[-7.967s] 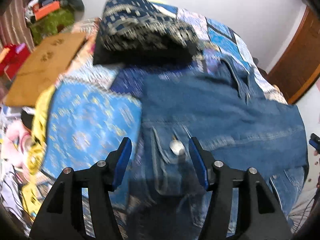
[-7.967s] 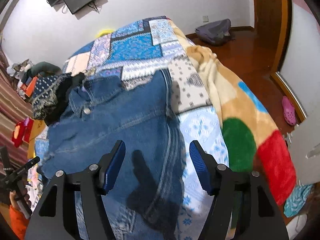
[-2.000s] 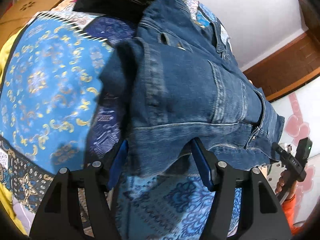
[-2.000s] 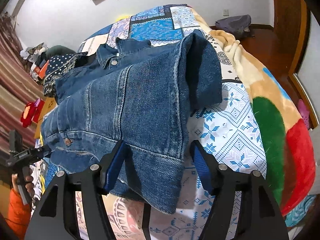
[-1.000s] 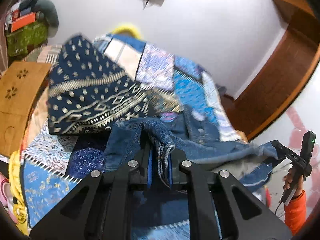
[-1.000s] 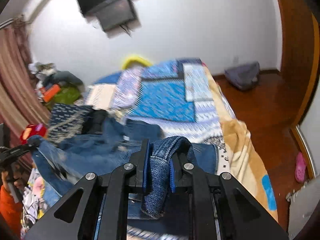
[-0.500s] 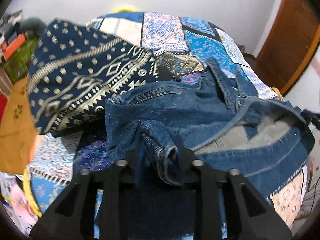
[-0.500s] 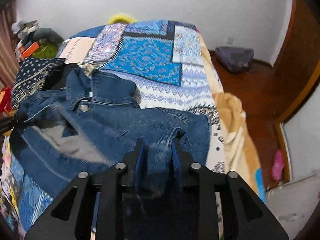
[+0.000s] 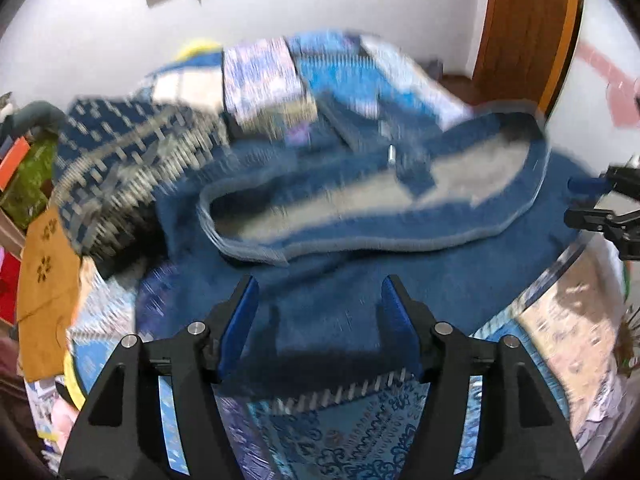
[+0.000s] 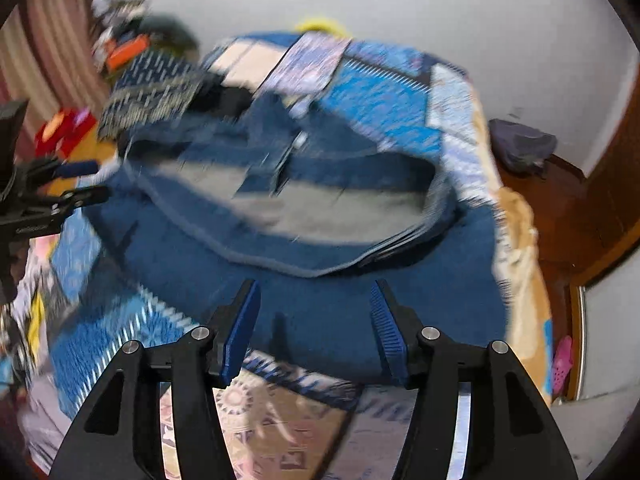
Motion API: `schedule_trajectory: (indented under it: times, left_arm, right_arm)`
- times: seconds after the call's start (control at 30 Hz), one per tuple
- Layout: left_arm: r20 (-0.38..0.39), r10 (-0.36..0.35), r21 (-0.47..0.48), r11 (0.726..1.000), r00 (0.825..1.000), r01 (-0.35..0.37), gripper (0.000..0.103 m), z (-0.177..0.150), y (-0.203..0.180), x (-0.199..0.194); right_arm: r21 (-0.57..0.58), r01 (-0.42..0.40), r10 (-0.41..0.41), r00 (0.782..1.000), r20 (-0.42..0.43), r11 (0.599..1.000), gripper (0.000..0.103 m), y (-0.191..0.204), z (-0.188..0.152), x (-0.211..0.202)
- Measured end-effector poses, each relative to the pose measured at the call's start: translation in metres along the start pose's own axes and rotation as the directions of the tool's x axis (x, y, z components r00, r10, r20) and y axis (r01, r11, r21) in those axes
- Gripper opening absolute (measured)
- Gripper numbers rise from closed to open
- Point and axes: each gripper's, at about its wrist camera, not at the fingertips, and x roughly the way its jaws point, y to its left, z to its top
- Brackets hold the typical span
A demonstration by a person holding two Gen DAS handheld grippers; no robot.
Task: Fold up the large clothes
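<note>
A blue denim jacket (image 9: 360,276) lies on the patchwork bed, its lower half folded up so the grey lining (image 9: 360,200) shows inside the hem. It also shows in the right wrist view (image 10: 320,296). My left gripper (image 9: 316,320) is open and empty over the jacket's near left part. My right gripper (image 10: 314,320) is open and empty over its near right part. Each gripper appears at the edge of the other's view, the right one (image 9: 600,216) and the left one (image 10: 52,196). Both views are motion-blurred.
The patchwork bedspread (image 9: 360,432) covers the bed. A dark blue patterned cloth (image 9: 120,160) lies behind the jacket at the left. A brown cardboard piece (image 9: 44,272) sits off the bed's left side. A wooden door (image 9: 524,20) stands at the right.
Both grippers let go of the denim they were pinching and opened. They have pulled back toward the bed's near edge. The jacket now rests folded on the bed.
</note>
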Motion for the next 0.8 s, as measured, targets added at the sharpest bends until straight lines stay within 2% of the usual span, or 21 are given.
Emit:
schedule_trajectory:
  times: [0.1, 0.2, 0.27, 0.33, 0.37, 0.4, 0.5, 0.57, 0.6, 0.7, 0.8]
  left_arm:
    - [-0.07, 0.031, 0.006, 1.0, 0.997, -0.031, 0.063, 0.001, -0.007, 0.035]
    - [-0.055, 0.031, -0.022, 0.999, 0.998, -0.032, 0.064, 0.012, -0.003, 0.049]
    - [-0.053, 0.005, -0.059, 0.998, 0.999, -0.008, 0.065, 0.029, 0.005, 0.057]
    - [-0.063, 0.0, -0.09, 0.996, 0.998, -0.005, 0.066, 0.05, 0.015, 0.067]
    - [-0.073, -0.023, -0.11, 0.994, 0.997, 0.015, 0.066, 0.061, 0.022, 0.073]
    - [-0.077, -0.036, -0.124, 0.992, 0.996, 0.026, 0.066, 0.068, 0.027, 0.074]
    - [-0.023, 0.027, -0.196, 0.98, 0.999, -0.031, 0.065, 0.096, 0.051, 0.067]
    - [0.03, 0.064, -0.246, 0.968, 0.997, -0.055, 0.065, 0.109, 0.066, 0.054]
    - [0.05, 0.097, -0.263, 0.961, 0.994, -0.081, 0.065, 0.113, 0.072, 0.047]
    - [0.106, 0.109, -0.273, 0.959, 0.988, -0.077, 0.065, 0.113, 0.08, 0.024]
    - [0.135, 0.092, -0.262, 0.964, 0.987, -0.054, 0.065, 0.098, 0.074, 0.009]
  right_arm:
    - [-0.088, 0.004, -0.013, 0.995, -0.1, 0.996, 0.053, 0.02, 0.004, 0.035]
    - [-0.136, 0.001, -0.022, 0.989, -0.148, 0.991, 0.053, 0.031, 0.015, 0.063]
    - [-0.12, -0.016, -0.005, 0.985, -0.173, 0.993, 0.053, 0.029, 0.028, 0.078]
    - [-0.049, -0.035, 0.025, 0.981, -0.191, 0.998, 0.053, 0.017, 0.046, 0.092]
    - [-0.011, -0.005, 0.003, 0.981, -0.193, 1.0, 0.052, 0.007, 0.059, 0.101]
    - [0.01, 0.034, -0.031, 0.982, -0.187, 0.999, 0.052, 0.0, 0.069, 0.105]
    - [0.105, 0.184, -0.175, 0.981, -0.086, 0.977, 0.053, -0.03, 0.104, 0.1]
    - [0.184, 0.248, -0.253, 0.967, 0.001, 0.951, 0.053, -0.046, 0.119, 0.085]
    - [0.205, 0.254, -0.264, 0.964, 0.021, 0.945, 0.053, -0.049, 0.122, 0.079]
    - [0.212, 0.181, -0.195, 0.979, 0.051, 0.961, 0.053, -0.047, 0.124, 0.065]
    - [0.15, 0.13, -0.141, 0.988, 0.066, 0.98, 0.053, -0.028, 0.111, 0.057]
